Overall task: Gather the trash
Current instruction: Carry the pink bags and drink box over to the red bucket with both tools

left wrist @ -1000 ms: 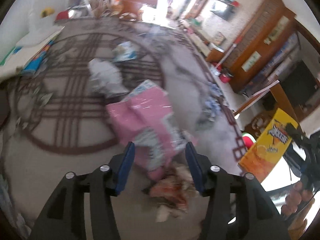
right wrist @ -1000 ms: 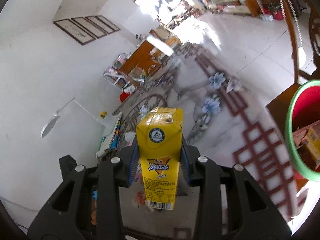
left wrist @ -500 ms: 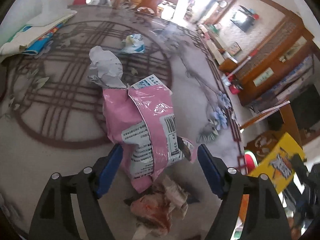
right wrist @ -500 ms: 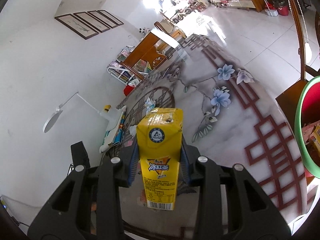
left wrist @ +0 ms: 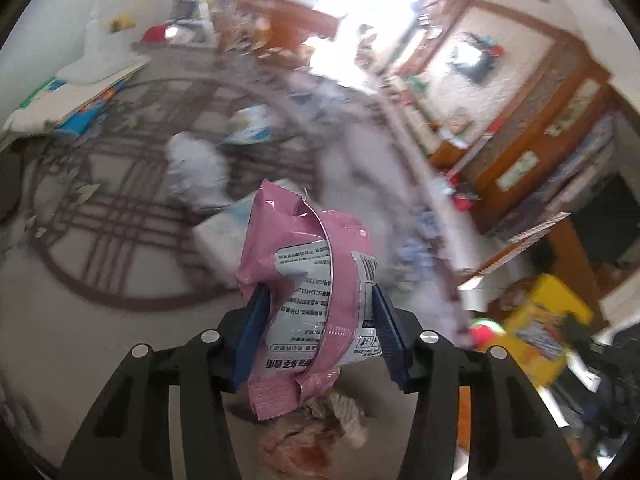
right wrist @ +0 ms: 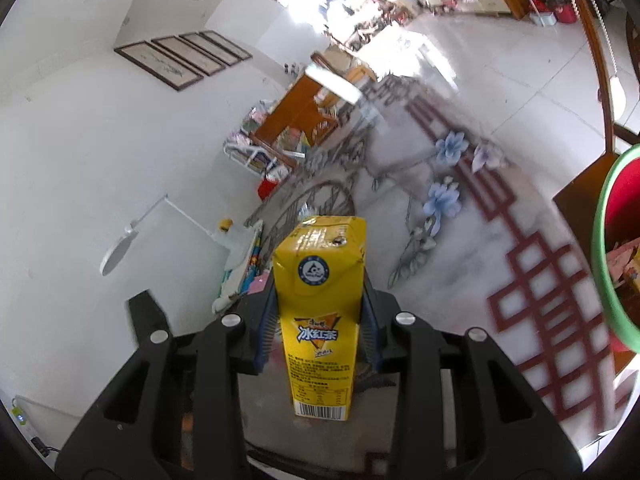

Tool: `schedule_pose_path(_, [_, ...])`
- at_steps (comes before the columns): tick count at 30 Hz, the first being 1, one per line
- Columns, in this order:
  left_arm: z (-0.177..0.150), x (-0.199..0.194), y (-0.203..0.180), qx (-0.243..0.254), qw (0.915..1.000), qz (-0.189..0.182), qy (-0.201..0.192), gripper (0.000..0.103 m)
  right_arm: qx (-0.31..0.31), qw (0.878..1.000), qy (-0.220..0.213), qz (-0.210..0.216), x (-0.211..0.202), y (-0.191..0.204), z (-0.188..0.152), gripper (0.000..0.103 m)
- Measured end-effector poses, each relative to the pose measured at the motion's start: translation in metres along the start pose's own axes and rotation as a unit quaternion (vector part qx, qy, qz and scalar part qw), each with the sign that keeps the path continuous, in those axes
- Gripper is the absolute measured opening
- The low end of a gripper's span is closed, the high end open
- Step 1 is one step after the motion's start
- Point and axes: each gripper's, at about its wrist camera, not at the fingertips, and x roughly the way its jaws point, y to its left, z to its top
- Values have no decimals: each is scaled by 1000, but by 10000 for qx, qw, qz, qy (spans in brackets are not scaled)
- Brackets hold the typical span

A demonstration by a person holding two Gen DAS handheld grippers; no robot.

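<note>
Since half a second ago the left gripper [left wrist: 318,330] has just been closing: its blue pads, then spread wide either side of the pink wrapper [left wrist: 308,300], now press the packet's crumpled sides, and the wrapper sits higher against the floor [left wrist: 100,340] than it did. The room behind it is smeared with motion blur.

From left to right in the left wrist view: a white pad with coloured books [left wrist: 68,104] by the wall; a brown circle-and-grid pattern on the floor; a white crumpled sheet [left wrist: 192,164] and a blue-and-white packet [left wrist: 252,128] lying beyond the wrapper; the wrapper itself, upright between the jaws, its printed white label facing the camera; a pinkish wad of tissue [left wrist: 316,428] on the floor below it; and, far right, the yellow carton [left wrist: 544,312] in the other gripper, blurred.

In the right wrist view the right gripper [right wrist: 320,320] is clamped on the carton [right wrist: 320,308], jaws narrow, pads flat on both side faces. The carton stands upright, top away from the camera, barcode at its near end, clear of the floor. At the right edge a red bin with a green rim [right wrist: 608,248] shows scraps inside, well apart from the carton.
</note>
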Motion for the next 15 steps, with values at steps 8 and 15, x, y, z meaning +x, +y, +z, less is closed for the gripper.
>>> schedule_pose_path(8, [-7,5,-102,967,9831,-1505,389,49,272,9903,-1276,-477,-100,-35,36,36])
schedule_pose_path(15, [-27,72,-197,1529,9494,-2437,1263,49,757,9626,-1954,-1717,-158,-103,39,36])
